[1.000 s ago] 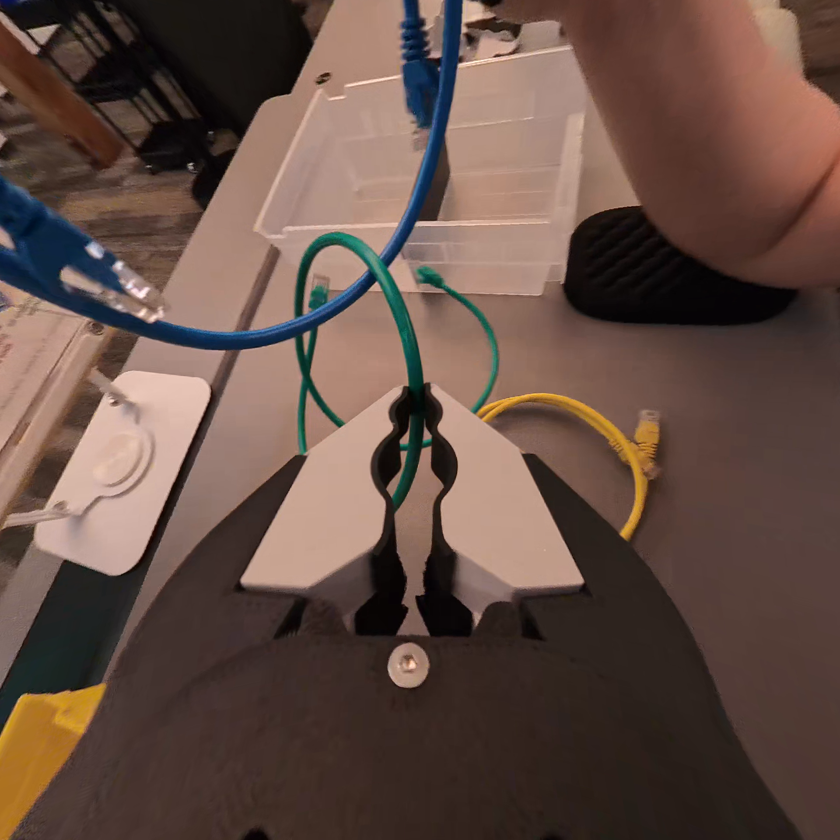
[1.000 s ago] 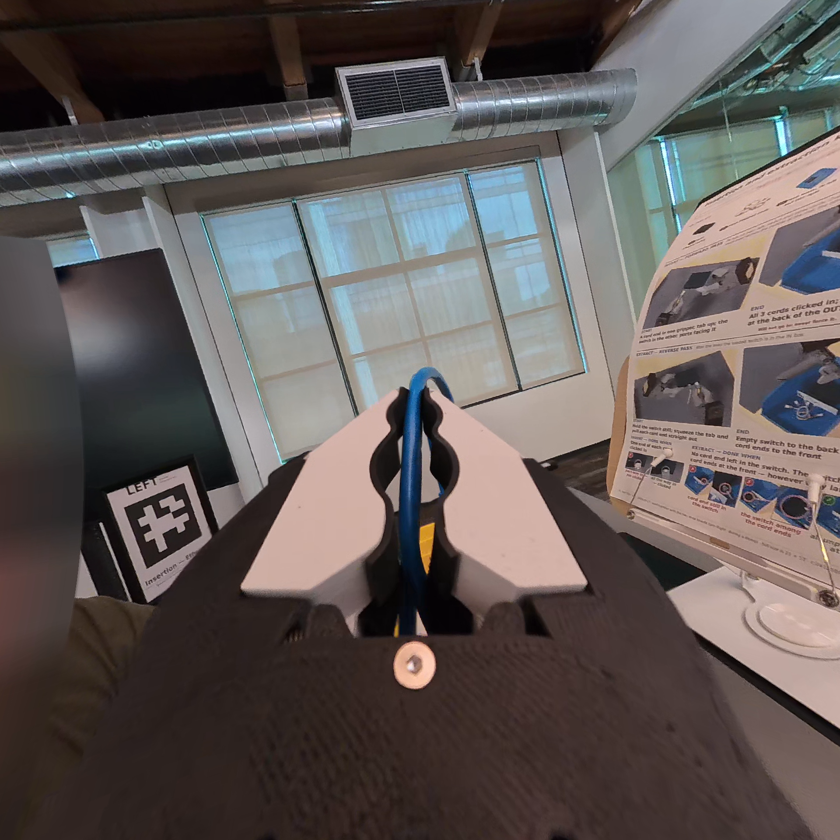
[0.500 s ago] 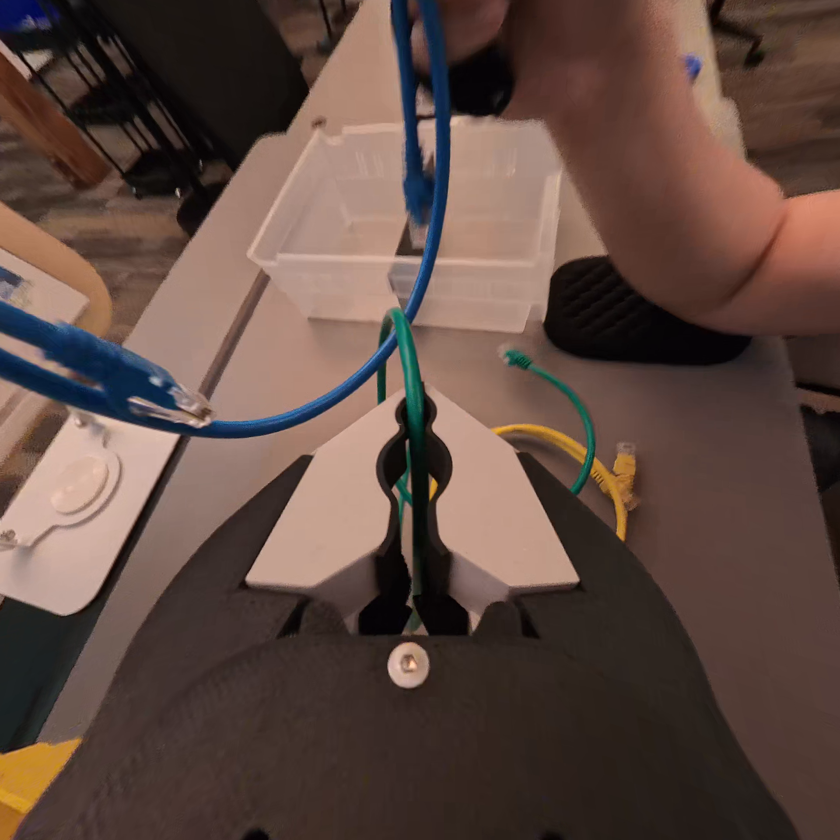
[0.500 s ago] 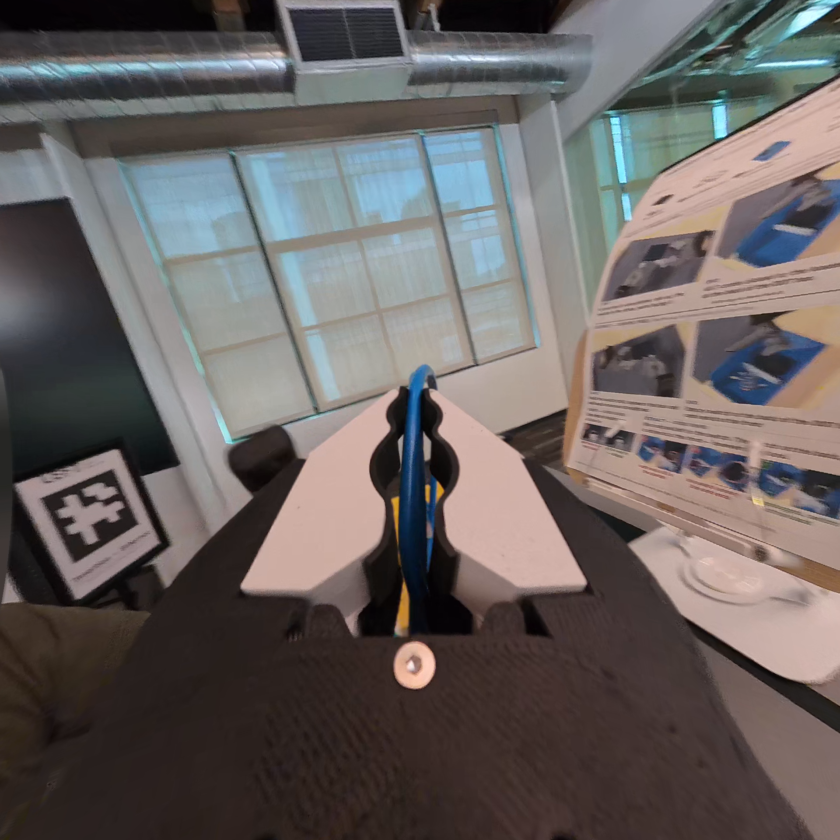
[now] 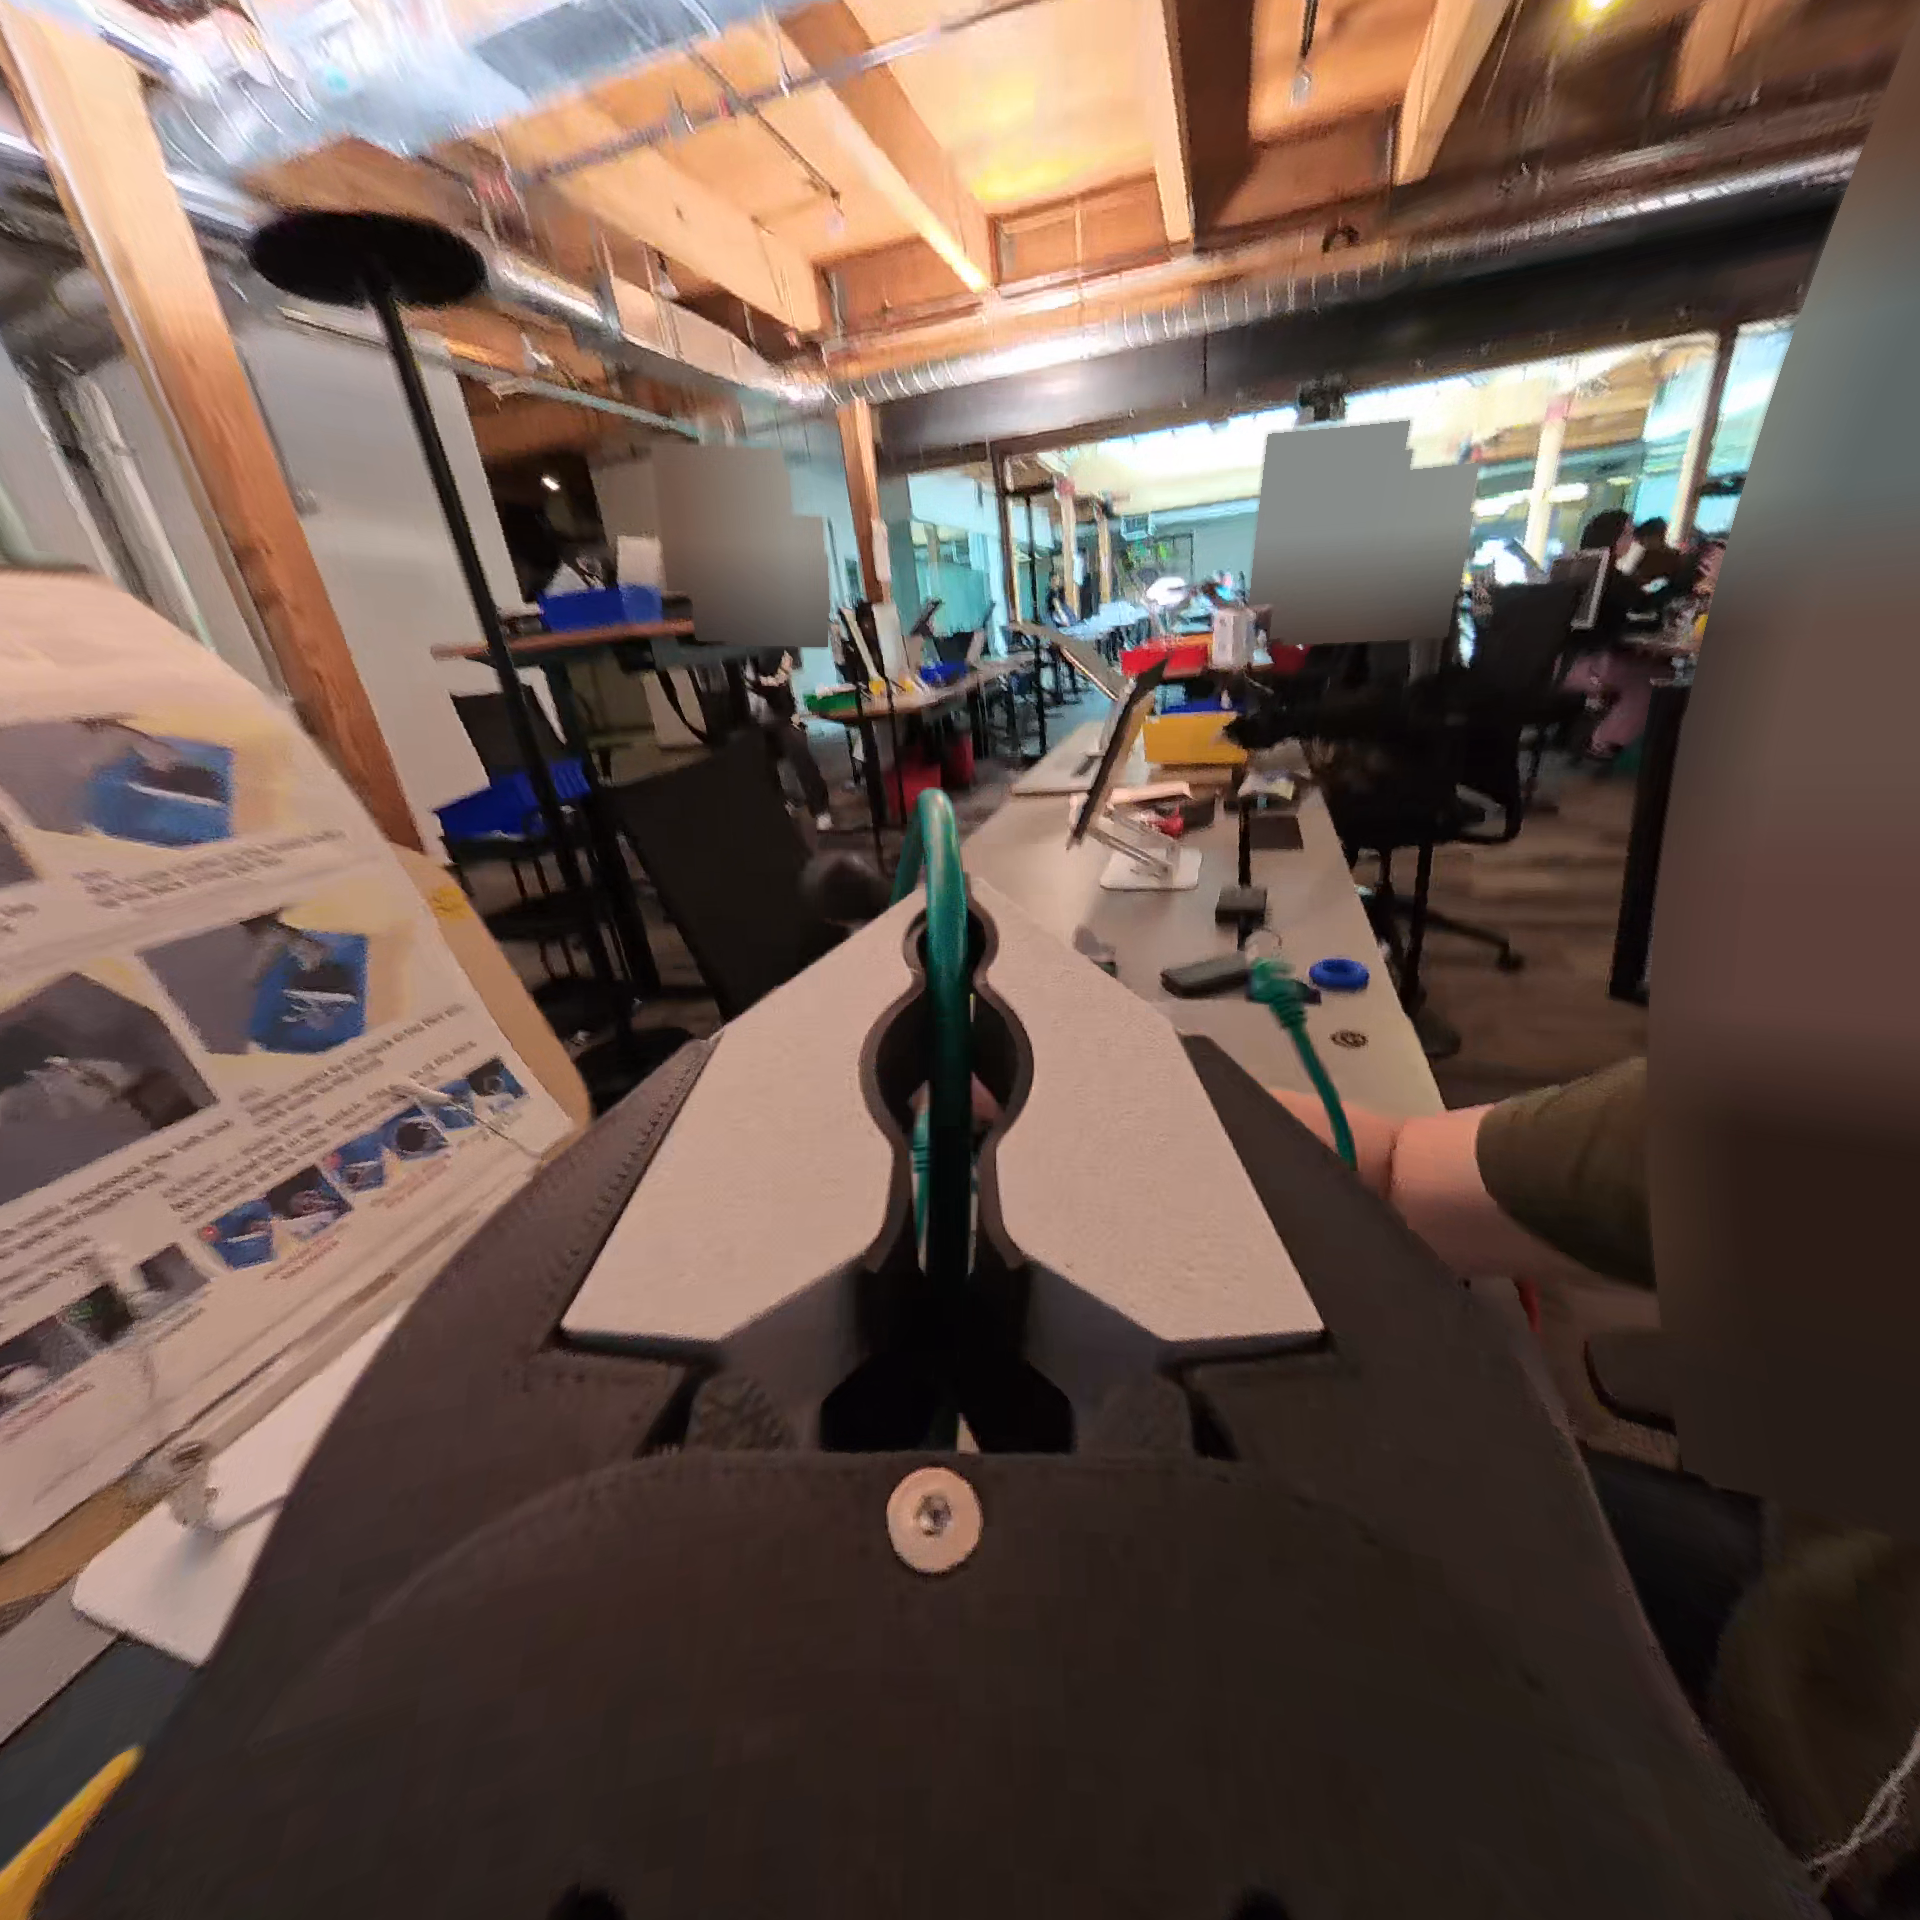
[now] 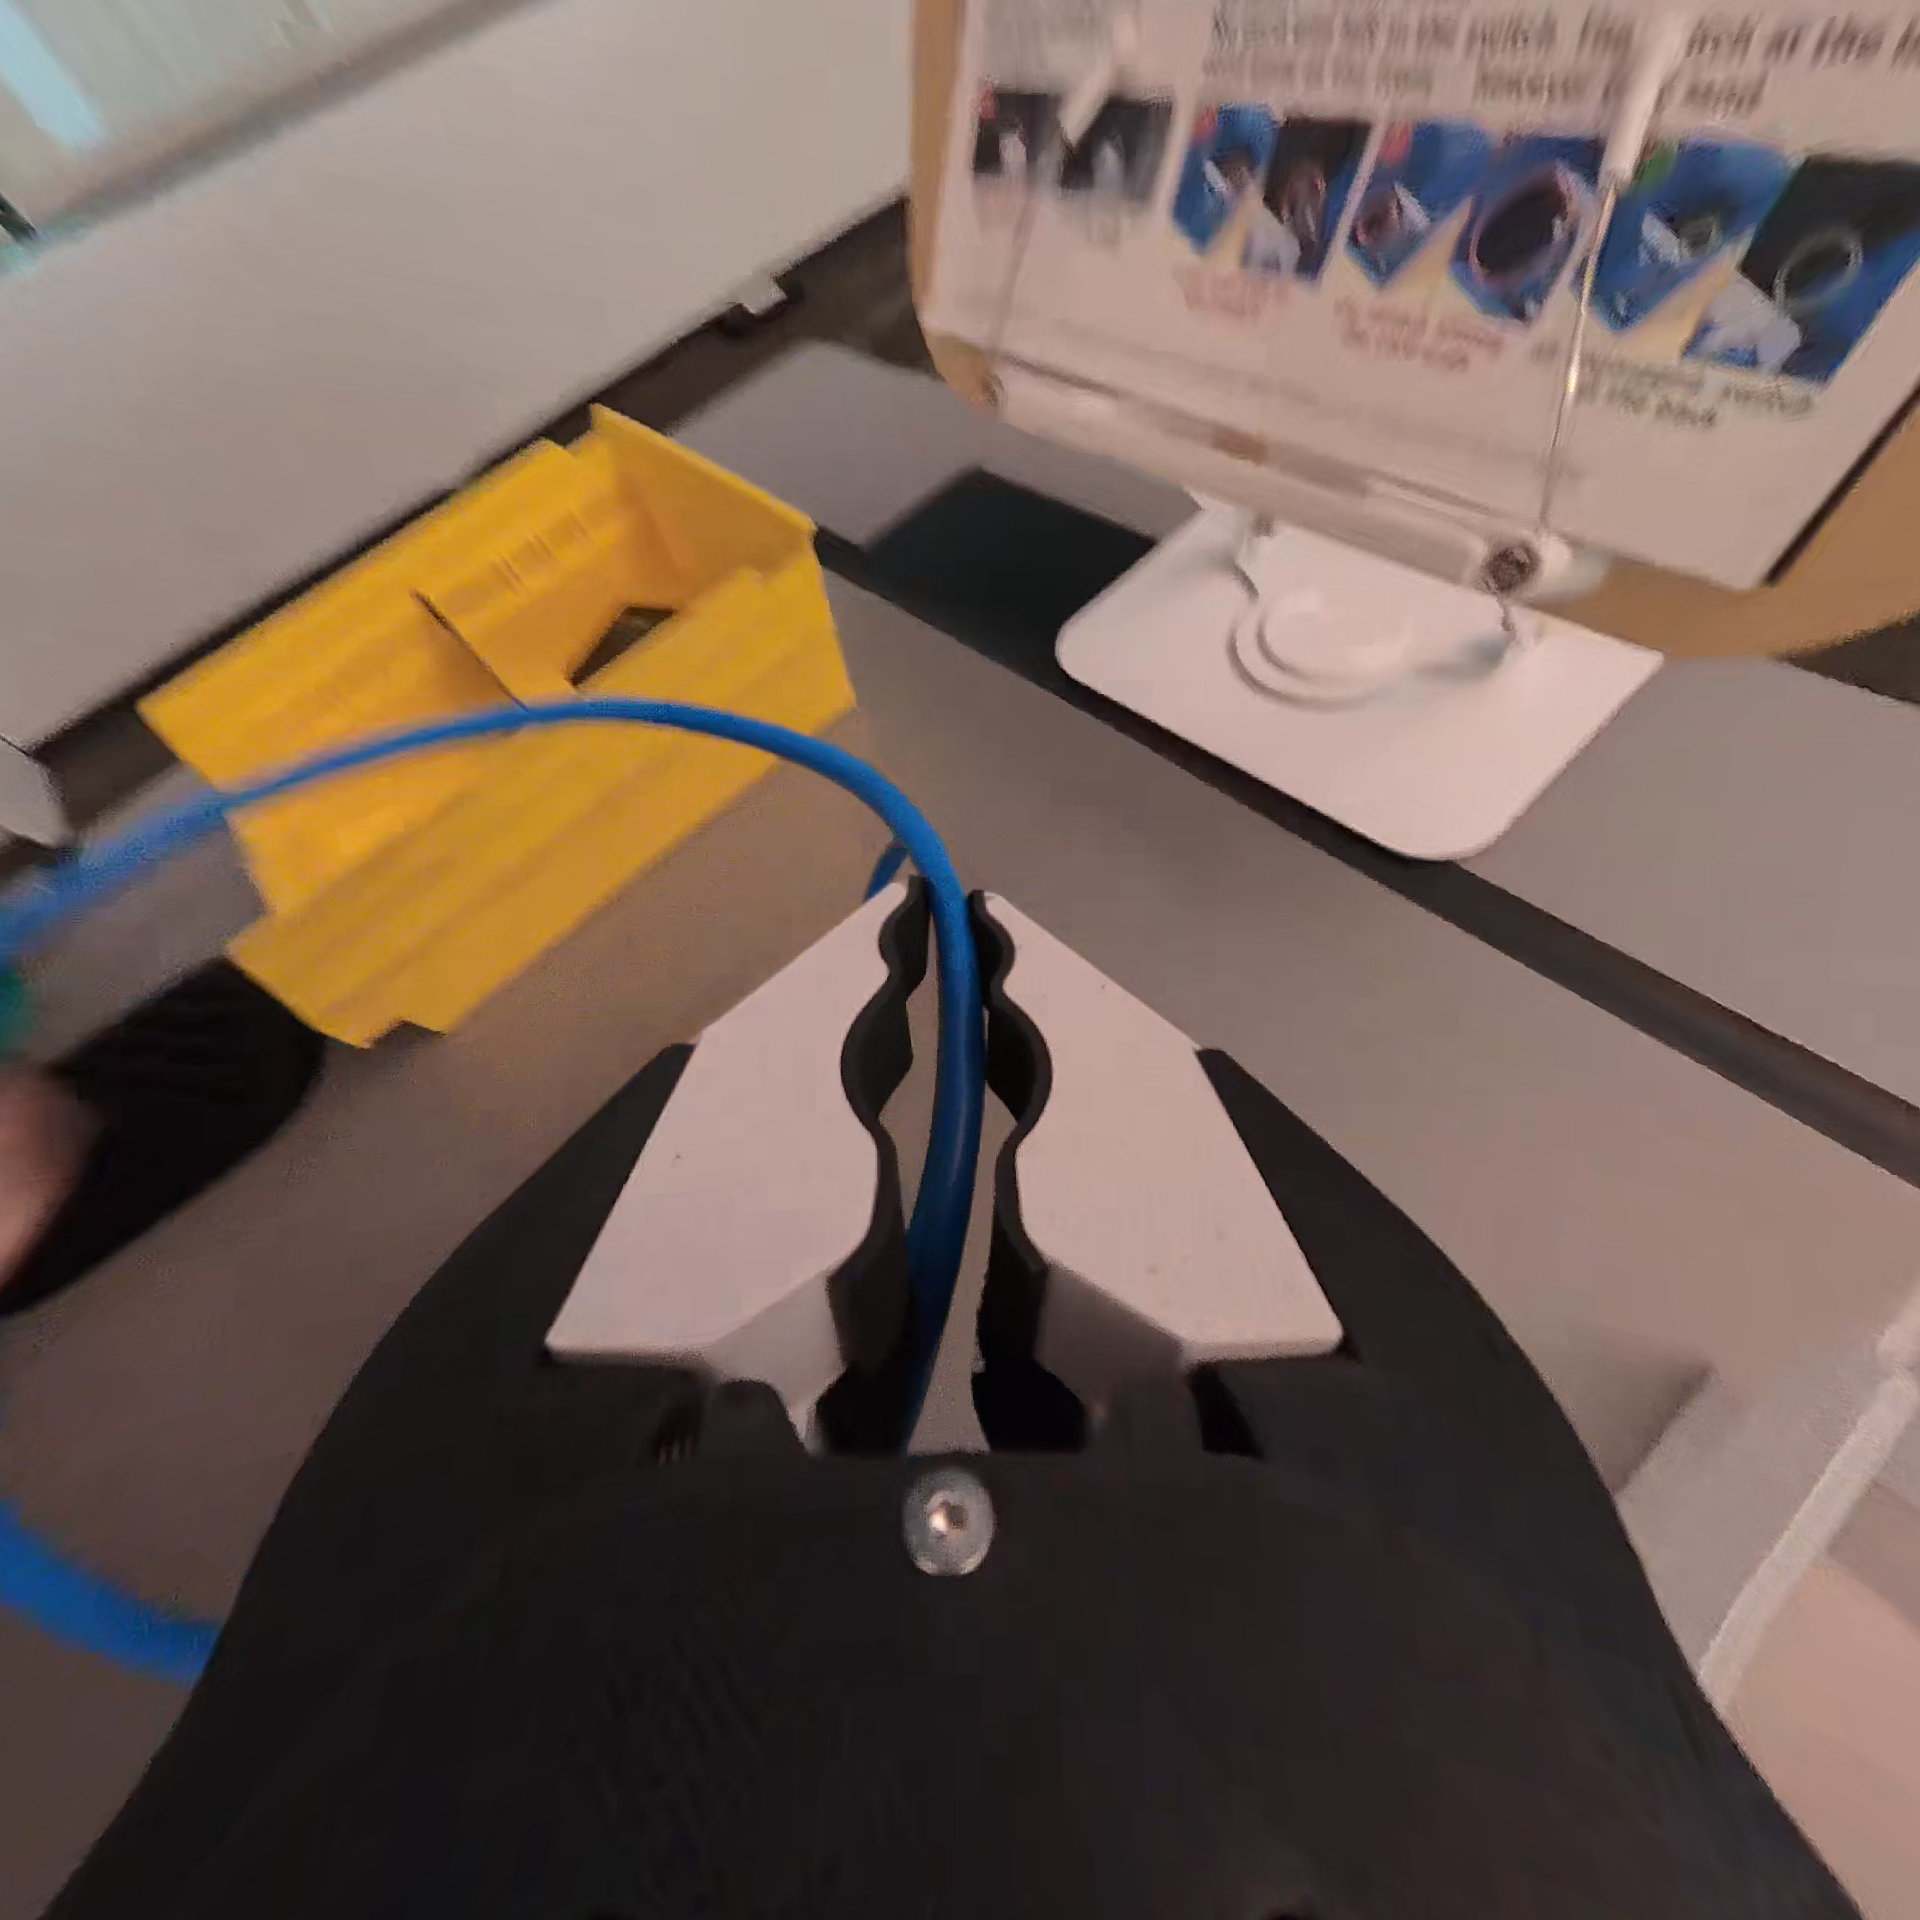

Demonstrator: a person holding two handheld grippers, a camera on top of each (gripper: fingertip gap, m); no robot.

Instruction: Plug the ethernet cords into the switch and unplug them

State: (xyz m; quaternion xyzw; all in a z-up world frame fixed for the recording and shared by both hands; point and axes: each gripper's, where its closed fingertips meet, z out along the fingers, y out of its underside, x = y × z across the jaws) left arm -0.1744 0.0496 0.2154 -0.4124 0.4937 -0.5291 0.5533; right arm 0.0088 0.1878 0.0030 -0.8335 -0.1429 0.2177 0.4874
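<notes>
Wooden beams and silver pipes are seen across the ceiling of a big room full of desks and black chairs. A long grey worktop (image 5: 1299, 914) is seen running away ahead. The left claw (image 5: 943, 914) is held high and is closed on a green cord (image 5: 948, 997). The cord is pinched between the two fingers, and a loop of it is seen above the tips. One green plug (image 5: 1274, 983) is seen hanging to the right, above a bare arm (image 5: 1434, 1174) in a dark green sleeve. A picture board (image 5: 208, 1039) is stood on the left.

The right claw (image 6: 948, 904) is pointed down at the worktop (image 6: 1299, 987). It is closed on a blue cord (image 6: 951, 1091), which is bent away to the left in a big curve. A yellow bin (image 6: 499, 831) is seen on the worktop behind the cord. The same picture board (image 6: 1403, 208) is held up on a white stand (image 6: 1351, 707) to the right. No switch can be made out.
</notes>
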